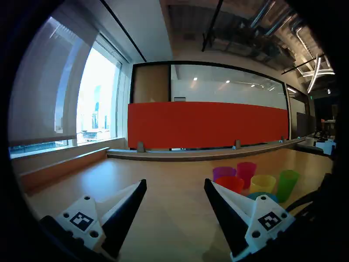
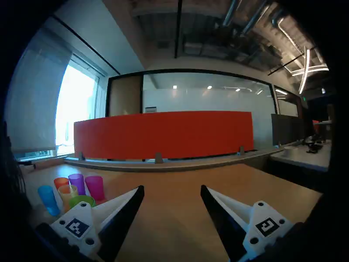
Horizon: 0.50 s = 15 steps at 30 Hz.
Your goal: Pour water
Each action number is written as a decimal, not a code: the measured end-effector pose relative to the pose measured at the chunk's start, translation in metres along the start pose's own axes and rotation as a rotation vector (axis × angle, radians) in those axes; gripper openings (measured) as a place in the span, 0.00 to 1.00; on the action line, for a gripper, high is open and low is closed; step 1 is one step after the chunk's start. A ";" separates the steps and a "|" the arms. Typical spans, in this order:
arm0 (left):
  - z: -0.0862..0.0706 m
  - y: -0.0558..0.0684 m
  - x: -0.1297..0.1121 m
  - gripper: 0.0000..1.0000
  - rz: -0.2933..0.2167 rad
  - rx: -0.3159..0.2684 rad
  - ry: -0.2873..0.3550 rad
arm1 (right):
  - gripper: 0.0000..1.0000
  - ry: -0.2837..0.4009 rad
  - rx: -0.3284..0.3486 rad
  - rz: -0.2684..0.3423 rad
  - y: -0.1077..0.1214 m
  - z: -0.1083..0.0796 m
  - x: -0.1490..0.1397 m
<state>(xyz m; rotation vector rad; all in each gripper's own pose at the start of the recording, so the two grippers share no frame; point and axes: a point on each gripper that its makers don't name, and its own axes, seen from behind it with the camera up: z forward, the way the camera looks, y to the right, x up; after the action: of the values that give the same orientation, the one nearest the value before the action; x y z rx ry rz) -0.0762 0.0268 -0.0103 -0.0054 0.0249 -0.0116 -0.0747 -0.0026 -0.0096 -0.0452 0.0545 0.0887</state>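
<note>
Several coloured plastic cups stand in a cluster on the wooden table (image 1: 174, 192). In the left gripper view they are at the right: a purple cup (image 1: 224, 172), a pink cup (image 1: 246, 171), an orange cup (image 1: 230, 183), a yellow cup (image 1: 262, 183), a green cup (image 1: 288, 184) and a blue cup rim (image 1: 257, 196) behind my right finger. My left gripper (image 1: 175, 190) is open and holds nothing. In the right gripper view the cluster is at the left: blue cup (image 2: 47, 198), purple cup (image 2: 77, 182), pink cup (image 2: 94, 187). My right gripper (image 2: 172, 195) is open with nothing between its fingers.
A red divider panel (image 1: 209, 124) runs along the table's far edge. A bright window (image 1: 98, 105) and a wooden ledge are at the left. Another desk (image 2: 305, 157) with items stands at the right.
</note>
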 end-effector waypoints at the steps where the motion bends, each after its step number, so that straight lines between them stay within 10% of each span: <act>1: 0.000 0.000 0.000 0.98 0.000 0.000 0.000 | 1.00 -0.001 -0.002 -0.003 0.001 0.000 -0.001; 15: 0.000 0.000 0.000 0.98 0.000 0.000 0.000 | 0.99 -0.001 -0.002 -0.037 0.000 0.004 -0.006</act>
<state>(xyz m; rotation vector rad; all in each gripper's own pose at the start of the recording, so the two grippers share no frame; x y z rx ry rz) -0.0761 0.0272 -0.0103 -0.0054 0.0249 -0.0113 -0.0804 -0.0031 -0.0056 -0.0479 0.0528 0.0515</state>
